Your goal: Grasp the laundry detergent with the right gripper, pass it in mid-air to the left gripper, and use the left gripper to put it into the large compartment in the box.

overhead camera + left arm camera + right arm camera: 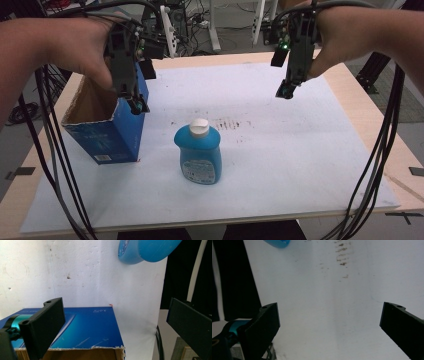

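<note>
Bottle (199, 154): squat blue plastic, rounded shoulders, white cap.
Box (111, 131): blue cardboard, torn open top (raw brown edge).
Left gripper (137, 106): spread wide, empty.
Right gripper (285, 91): spread wide, empty.

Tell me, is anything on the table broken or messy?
Yes. The blue box has a ragged, torn-open top edge with bare brown cardboard showing. The white board has a patch of brownish smudges just behind the blue bottle. The bottle itself stands upright with its white cap on.
</note>
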A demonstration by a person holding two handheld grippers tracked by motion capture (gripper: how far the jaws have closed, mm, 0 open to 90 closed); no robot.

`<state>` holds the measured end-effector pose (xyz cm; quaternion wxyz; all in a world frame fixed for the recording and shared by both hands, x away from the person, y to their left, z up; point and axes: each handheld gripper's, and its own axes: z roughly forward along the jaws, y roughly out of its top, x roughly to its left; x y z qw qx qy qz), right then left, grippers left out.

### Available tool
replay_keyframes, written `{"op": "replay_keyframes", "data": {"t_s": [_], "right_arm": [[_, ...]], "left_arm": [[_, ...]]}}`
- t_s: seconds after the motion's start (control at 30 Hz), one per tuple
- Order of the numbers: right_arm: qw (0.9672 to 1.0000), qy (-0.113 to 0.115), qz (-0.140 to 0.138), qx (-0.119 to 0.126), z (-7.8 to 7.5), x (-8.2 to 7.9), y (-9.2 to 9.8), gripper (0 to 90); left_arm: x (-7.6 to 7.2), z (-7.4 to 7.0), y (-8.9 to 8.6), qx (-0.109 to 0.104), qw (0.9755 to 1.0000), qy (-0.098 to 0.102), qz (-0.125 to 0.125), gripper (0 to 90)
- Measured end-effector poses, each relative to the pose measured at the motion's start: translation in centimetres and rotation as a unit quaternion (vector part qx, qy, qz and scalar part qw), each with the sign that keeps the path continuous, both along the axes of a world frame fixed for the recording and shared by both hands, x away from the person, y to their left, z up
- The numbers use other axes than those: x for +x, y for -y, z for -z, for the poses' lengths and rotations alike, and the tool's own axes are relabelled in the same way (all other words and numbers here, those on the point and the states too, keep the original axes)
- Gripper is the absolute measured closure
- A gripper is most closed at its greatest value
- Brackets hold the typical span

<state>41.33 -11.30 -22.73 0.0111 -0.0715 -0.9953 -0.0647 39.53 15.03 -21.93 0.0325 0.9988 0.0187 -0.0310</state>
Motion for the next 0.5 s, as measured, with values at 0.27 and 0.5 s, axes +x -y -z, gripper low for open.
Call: {"op": "replay_keyframes", "data": {"t_s": [0.27,0.5], "right_arm": [[0.9977,-0.023,0.002,0.063,2.5,-3.4,0.5,1.7],[0.9929,-0.037,-0.006,0.113,5.0,-5.6,0.5,1.7]], "left_arm": [[-0.1,0.4,0.0,0.004,1.0,-0.003,0.001,1.8],[-0.2,0.3,0.1,0.004,1.0,-0.001,0.003,1.8]]}}
